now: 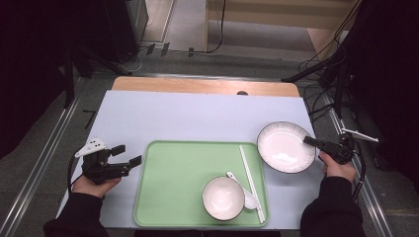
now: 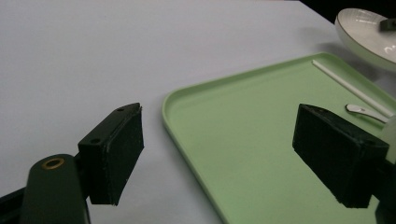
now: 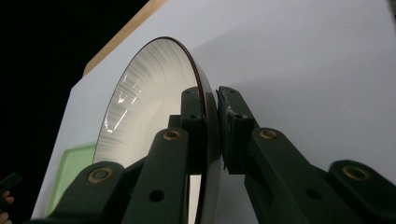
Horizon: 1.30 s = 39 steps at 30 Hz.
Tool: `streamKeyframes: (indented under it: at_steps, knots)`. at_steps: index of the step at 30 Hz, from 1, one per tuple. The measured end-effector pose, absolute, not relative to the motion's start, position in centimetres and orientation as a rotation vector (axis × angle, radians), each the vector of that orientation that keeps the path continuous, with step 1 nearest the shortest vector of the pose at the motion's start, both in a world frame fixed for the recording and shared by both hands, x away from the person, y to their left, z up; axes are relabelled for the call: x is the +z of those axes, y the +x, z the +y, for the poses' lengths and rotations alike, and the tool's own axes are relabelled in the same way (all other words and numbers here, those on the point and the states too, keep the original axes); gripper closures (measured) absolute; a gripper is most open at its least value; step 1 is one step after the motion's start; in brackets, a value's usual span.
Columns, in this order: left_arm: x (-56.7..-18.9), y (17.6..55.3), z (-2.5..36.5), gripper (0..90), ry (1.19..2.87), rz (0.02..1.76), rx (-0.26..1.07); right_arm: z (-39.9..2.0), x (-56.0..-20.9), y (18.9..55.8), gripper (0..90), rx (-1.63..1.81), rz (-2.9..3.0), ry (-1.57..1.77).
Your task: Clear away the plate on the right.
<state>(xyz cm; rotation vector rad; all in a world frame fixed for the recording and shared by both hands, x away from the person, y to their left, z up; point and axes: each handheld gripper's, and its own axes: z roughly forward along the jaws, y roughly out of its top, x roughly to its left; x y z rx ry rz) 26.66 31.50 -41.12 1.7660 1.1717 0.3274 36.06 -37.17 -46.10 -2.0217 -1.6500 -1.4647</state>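
**A:** What have you got in your right gripper (image 1: 310, 141)?

**B:** The white plate (image 1: 285, 146). My jaws are clenched on its rim at the edge nearest my right hand, one pad on the inner face and one on the underside, as the right gripper view shows. The plate sits at the right of the table (image 1: 163, 116), just beside the green tray (image 1: 170, 182), and part of its left edge seems to overlap the tray's right rim.

**A:** How do you expect it to handle?

**B:** Stiff, glazed and glossy, so I judge it slippery under rubber pads, and breakable if it drops or knocks the tray. It looks like ceramic, so fairly heavy for a grip on one edge: held there, its weight will want to swing it down around my pads. I'd keep the pinch deep over the rim, past the dark edge band, and lift slowly with the plate kept close to level.

**A:** And your left gripper (image 1: 127, 154)?

**B:** Released, jaws wide apart with nothing between them, hovering over the table just left of the tray.

**A:** Anything in the way on the tray?

**B:** The small bowl (image 1: 223, 198), a spoon (image 1: 242, 189) leaning at its side and the chopsticks (image 1: 251, 181) along the right rim. The left half of the tray is bare, so that's the safer spot
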Motion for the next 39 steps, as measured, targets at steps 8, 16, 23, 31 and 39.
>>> streamKeyframes:
  at_steps: [8, 16, 23, 31, 39]
  knots:
    - [-40.7, 28.0, 30.6, 19.6, 1.783, 1.178, 0.276, -35.1, -44.5, 36.3, 82.5, -1.491, -1.701, -1.962]
    - [-39.7, 29.3, 29.7, 19.4, 1.806, 1.154, 0.282, -32.7, -43.5, 37.3, 82.4, -1.482, -1.741, -1.901]
    - [-38.8, 29.9, 28.2, 24.8, 1.852, 1.134, 0.300, -30.3, -42.8, 38.1, 82.4, -1.478, -1.772, -1.842]
    - [-38.6, 30.6, 25.8, 27.4, 1.888, 1.086, 0.277, -27.8, -42.1, 38.8, 81.9, -1.465, -1.827, -1.804]
    - [-38.5, 31.5, 23.7, 29.5, 1.904, 1.083, 0.256, -25.5, -42.2, 39.5, 81.8, -1.455, -1.827, -1.761]
